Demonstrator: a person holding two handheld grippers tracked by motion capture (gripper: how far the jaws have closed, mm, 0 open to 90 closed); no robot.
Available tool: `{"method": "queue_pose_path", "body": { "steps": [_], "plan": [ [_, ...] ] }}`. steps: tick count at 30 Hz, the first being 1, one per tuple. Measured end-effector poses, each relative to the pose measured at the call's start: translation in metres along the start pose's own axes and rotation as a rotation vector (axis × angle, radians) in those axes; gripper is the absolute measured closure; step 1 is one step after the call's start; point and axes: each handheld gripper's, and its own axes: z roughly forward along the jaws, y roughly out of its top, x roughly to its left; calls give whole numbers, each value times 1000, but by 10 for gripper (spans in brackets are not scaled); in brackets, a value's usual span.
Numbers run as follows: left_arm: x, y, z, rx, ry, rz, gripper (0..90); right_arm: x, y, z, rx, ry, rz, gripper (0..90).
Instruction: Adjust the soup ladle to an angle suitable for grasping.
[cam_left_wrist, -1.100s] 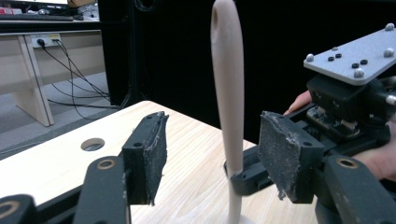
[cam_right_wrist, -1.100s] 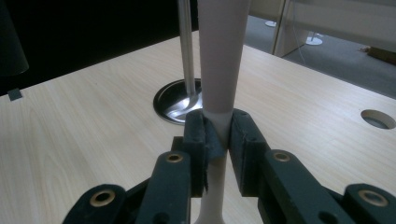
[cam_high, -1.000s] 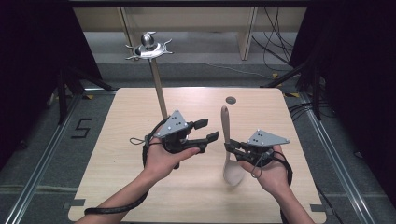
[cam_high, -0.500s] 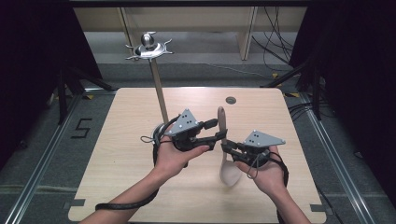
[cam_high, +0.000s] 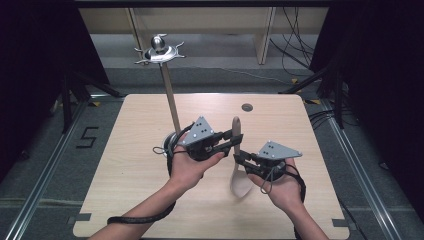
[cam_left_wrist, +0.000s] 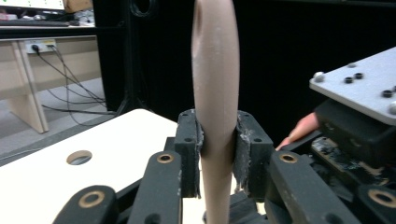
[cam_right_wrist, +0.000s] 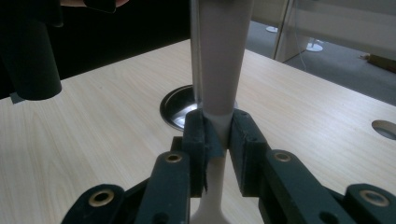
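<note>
Both jaws clamp one pale wooden spoon (cam_high: 237, 160) above the desk (cam_high: 125, 165) — left hand-held gripper (cam_high: 234, 138) on its handle, right hand-held gripper (cam_high: 238, 158) lower down.

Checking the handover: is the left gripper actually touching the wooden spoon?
Touching. In the left gripper view, the left gripper has both pads pressed against the handle of the wooden spoon, with no gap on either side.

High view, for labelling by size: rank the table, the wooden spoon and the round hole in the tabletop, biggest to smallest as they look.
1. Table
2. Wooden spoon, held by both grippers
3. Round hole, clearly the smallest
No close calls.
</note>
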Motion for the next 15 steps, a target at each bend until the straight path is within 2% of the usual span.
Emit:
{"method": "queue_pose_path", "body": {
  "steps": [2, 3, 4, 5, 7, 11, 12, 13, 14, 15],
  "plan": [
    [-1, 1, -2, 15, -10, 18, 734, 1, 0, 1, -2, 11, 15, 731],
    [1, 2, -5, 18, -16, 30, 736, 0, 1, 0, -21, 9, -5, 643],
    [1, 2, -5, 18, -16, 30, 736, 1, 1, -1, -8, 24, 9, 601],
    [2, 3, -7, 19, -21, 27, 736, 1, 1, -1, -8, 24, 9, 601],
    [10, 7, -17, 22, -44, 24, 736, 1, -3, -4, -8, 38, -3, 515],
    [20, 12, -29, 34, -53, 48, 736, 2, -9, -12, -13, 60, -5, 469],
    [24, 13, -34, 36, -53, 56, 736, -1, -12, -19, -23, 58, -30, 454],
    [28, 14, -38, 43, -47, 63, 736, -1, -14, -23, -13, 66, -8, 451],
    [31, 15, -43, 46, -44, 66, 736, -1, -14, -23, -13, 66, -8, 451],
    [35, 16, -47, 53, -36, 69, 736, -4, -16, -23, -44, 66, -26, 447]
  ]
}}
